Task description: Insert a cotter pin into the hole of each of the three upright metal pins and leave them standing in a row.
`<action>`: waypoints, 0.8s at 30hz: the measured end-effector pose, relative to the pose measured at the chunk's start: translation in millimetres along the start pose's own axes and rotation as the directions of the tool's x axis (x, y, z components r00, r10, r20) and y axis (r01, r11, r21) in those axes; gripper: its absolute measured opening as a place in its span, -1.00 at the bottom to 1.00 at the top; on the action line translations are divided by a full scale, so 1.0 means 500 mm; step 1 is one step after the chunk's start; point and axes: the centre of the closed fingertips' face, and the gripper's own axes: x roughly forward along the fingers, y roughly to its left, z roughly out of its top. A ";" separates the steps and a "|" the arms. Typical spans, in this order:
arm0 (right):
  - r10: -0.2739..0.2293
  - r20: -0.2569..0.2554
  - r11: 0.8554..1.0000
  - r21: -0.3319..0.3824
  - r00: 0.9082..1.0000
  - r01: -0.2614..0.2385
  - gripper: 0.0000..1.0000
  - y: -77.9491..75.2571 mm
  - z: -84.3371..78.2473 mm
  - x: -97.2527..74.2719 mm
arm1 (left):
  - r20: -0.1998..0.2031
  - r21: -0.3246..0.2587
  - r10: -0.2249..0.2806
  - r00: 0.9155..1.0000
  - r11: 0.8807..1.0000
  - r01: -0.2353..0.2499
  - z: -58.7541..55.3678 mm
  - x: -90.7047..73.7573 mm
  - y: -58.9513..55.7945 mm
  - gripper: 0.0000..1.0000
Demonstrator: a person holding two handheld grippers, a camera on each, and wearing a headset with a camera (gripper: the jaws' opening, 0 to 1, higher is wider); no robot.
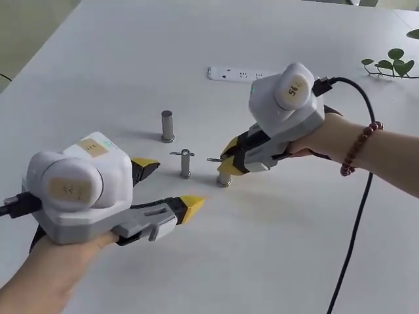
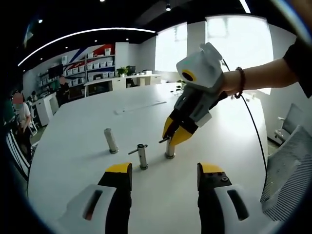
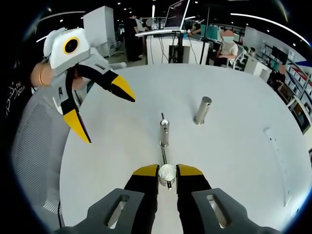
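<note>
Left claw (image 1: 170, 184) sits closest to the lens, over the near part of the white tabletop (image 1: 294, 255). Its jaws are spread wide with nothing between them, and its yellow tips point toward the pins.

Three metal pins stand upright mid-tabletop, in a slanted row from far left to near right.
- Far pin (image 1: 167, 124): bare, standing apart from both claws.
- Middle pin (image 1: 186, 165): seated cotter pin (image 1: 175, 154) crosses through its top, sticking out to the left side.
- Near pin (image 1: 224, 180): top tucked under the right claw (image 1: 226, 161).

Right claw's jaws are drawn narrow at that pin's top. In the right gripper view the pin's shiny cap shows in the slim gap between them. Held cotter pin (image 1: 213, 159) juts out level from the tips, pointing toward the middle pin. Can't tell whether it is in the hole.

Further out:
- A beaded bracelet (image 1: 357, 147) is on the wrist behind the right claw.
- A black cable (image 1: 357, 196) trails from that gripper toward the near edge.
- A white power strip (image 1: 239, 74) lies flat toward the far edge.
- A leafy sprig (image 1: 393, 65) is by the far right corner.
</note>
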 end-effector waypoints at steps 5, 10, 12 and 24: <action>0.005 -0.006 1.000 -0.001 1.000 -0.005 -0.84 -0.011 -0.001 0.002 | 0.040 -0.041 -0.003 0.999 0.999 0.005 0.005 -0.003 0.004 0.06; 0.013 -0.007 1.000 0.000 1.000 -0.013 -0.84 -0.013 -0.003 0.000 | 0.035 -0.037 0.004 0.999 0.999 -0.002 0.001 -0.004 0.007 0.06; 0.019 -0.008 1.000 0.001 1.000 -0.019 -0.83 -0.013 -0.002 0.000 | 0.032 -0.034 0.004 0.999 0.999 -0.003 -0.001 -0.004 0.008 0.06; 0.032 0.000 0.999 -0.003 0.999 -0.032 -0.82 -0.014 0.000 0.001 | 0.022 -0.016 0.010 1.000 1.000 -0.010 -0.005 -0.006 0.009 0.11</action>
